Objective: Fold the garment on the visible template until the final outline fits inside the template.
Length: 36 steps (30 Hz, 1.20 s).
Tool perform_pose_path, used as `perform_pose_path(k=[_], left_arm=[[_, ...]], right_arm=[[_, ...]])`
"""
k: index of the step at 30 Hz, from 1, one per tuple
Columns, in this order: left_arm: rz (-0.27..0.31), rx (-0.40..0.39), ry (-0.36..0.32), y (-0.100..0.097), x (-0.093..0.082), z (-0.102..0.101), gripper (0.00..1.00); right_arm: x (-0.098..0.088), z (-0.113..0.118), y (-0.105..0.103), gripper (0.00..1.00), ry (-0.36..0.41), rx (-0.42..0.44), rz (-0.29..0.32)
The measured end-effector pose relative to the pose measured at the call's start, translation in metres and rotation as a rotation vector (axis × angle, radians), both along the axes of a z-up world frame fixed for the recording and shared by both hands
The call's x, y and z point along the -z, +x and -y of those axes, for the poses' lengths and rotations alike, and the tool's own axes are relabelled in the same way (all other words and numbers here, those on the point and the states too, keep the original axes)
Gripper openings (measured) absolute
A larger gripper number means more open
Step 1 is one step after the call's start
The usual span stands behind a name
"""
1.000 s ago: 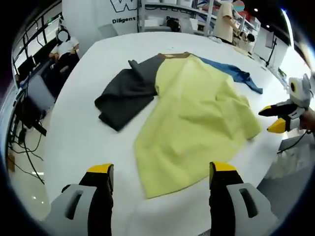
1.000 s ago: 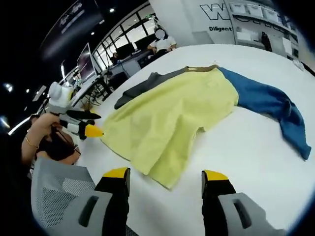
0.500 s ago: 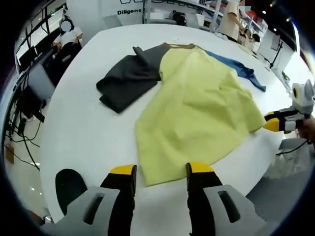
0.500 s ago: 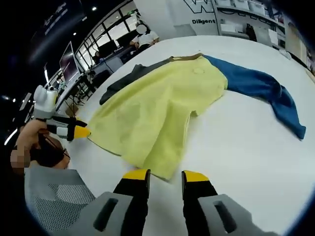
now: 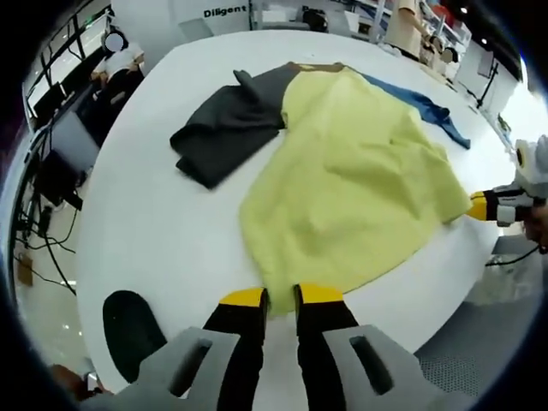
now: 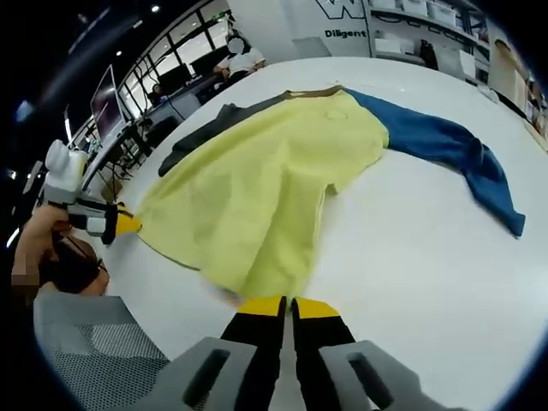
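As I see it, largest first:
tabletop (image 5: 154,223): white, carries everything.
garment (image 5: 351,188): yellow body spread flat mid-tabletop, grey sleeve (image 5: 227,137) one side, blue sleeve (image 6: 445,145) the other.
left tongs (image 5: 281,298): pressed together, pinching garment's near hem corner.
right tongs (image 6: 287,306): pressed together on the other hem corner.

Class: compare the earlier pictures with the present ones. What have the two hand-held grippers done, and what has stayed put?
Both came down to the yellow garment's near hem and closed: the left hand-held gripper and the right hand-held gripper now pinch its two corners. The dark sleeve and blue sleeve lie unchanged.
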State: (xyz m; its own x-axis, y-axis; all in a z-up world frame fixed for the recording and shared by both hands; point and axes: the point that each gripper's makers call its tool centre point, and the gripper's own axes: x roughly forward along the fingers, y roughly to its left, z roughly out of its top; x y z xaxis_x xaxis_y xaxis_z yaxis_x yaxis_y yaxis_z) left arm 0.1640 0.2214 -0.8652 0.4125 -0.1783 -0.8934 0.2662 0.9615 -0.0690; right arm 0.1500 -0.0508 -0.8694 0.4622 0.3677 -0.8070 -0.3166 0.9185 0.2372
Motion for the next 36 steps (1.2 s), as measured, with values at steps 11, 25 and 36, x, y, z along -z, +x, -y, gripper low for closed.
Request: perform_pose_path(k=[11,25,36], left_arm=[[-0.003,0.024,-0.047,-0.01,-0.011,0.012,0.03],[-0.043,0.079,-0.061,-0.024,-0.014,0.02,0.03],[-0.118,0.12,-0.102,-0.05,-0.009,0.037,0.03]], right_arm=[[-0.017,0.047,-0.02,0.0,-0.057,-0.001,-0.014],[-0.021,0.079,-0.035,0.0,-0.148,-0.048,-0.063],[-0.015,0.105,-0.044,0.0,-0.242,-0.086,-0.11]])
